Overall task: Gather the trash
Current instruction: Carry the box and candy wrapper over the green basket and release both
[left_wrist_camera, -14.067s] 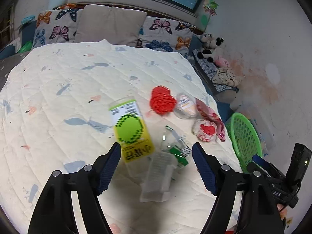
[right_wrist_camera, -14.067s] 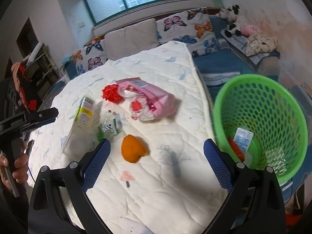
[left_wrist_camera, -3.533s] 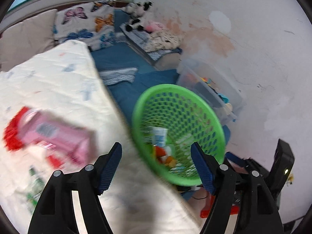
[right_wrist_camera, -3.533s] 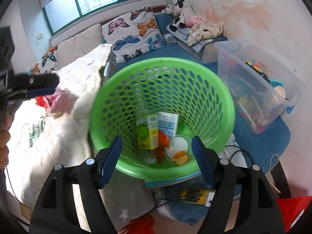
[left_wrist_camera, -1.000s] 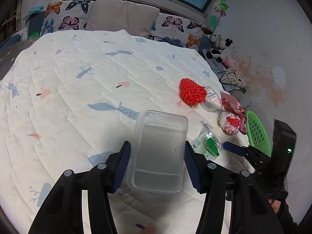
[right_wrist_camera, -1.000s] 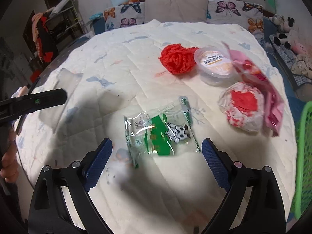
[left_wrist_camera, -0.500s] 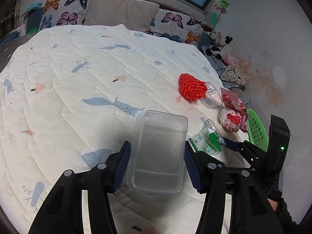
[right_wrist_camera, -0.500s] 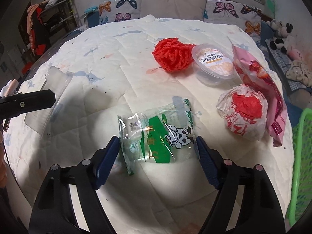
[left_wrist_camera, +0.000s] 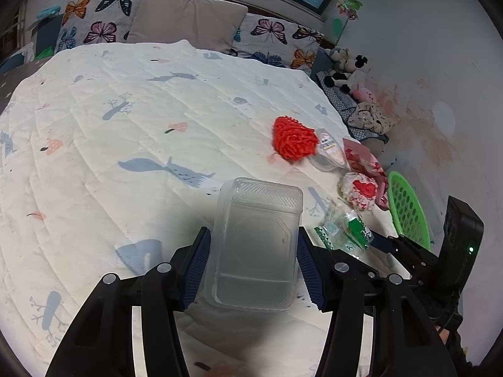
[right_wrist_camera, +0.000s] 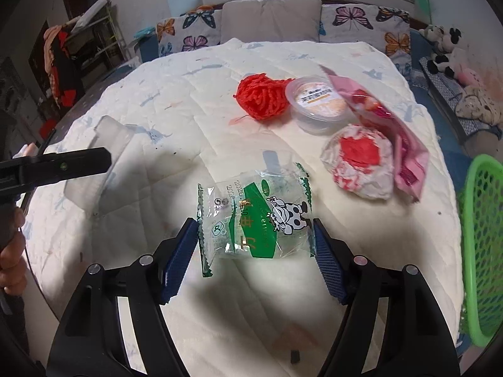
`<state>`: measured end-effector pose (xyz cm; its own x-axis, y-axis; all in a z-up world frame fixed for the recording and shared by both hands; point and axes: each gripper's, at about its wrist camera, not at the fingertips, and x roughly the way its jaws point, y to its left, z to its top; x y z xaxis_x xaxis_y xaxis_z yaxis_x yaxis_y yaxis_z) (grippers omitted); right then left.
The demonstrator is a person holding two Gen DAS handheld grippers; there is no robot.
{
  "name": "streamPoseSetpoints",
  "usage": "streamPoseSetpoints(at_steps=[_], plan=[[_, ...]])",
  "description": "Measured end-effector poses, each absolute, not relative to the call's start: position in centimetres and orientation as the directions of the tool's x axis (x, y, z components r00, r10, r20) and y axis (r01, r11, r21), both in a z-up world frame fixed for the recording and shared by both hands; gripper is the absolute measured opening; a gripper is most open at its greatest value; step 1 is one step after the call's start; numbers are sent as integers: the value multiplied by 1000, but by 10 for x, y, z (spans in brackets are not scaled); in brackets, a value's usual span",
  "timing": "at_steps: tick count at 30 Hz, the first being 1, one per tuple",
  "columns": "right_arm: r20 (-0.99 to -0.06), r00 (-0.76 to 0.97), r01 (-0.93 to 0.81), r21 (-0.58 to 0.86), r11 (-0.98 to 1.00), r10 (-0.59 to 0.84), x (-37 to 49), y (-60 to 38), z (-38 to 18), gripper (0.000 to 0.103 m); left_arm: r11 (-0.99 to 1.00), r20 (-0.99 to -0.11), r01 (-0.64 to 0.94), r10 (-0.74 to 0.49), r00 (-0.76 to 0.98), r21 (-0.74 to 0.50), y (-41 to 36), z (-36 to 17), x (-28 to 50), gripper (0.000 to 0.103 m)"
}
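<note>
Trash: clear green-printed wrapper (right_wrist_camera: 256, 218) now between the closing jaws of the right tool (right_wrist_camera: 254, 253), wide apart a second ago, just off the quilted surface (right_wrist_camera: 195, 100); transparent tray (left_wrist_camera: 256, 245) clenched in left tool (left_wrist_camera: 251, 270); both ready for green basket (right_wrist_camera: 481, 251).

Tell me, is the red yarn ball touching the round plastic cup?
Touching. The right wrist view shows the red yarn ball pressed against the round plastic cup's side, with no quilt between them.
</note>
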<state>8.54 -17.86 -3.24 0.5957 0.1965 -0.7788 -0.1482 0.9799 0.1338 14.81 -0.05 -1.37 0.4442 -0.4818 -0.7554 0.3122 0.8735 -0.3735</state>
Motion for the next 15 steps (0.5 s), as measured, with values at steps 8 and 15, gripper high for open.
streamPoseSetpoints(at_steps=[8, 15], plan=[[-746, 638, -112, 152, 982, 188, 59, -204, -13, 72, 849, -749, 374, -514, 418, -374, -30, -7, 143, 53], [-718, 684, -25, 153, 988, 128, 32, -250, 6, 72, 810, -740, 452, -554, 381, -374, -70, 1, 138, 53]])
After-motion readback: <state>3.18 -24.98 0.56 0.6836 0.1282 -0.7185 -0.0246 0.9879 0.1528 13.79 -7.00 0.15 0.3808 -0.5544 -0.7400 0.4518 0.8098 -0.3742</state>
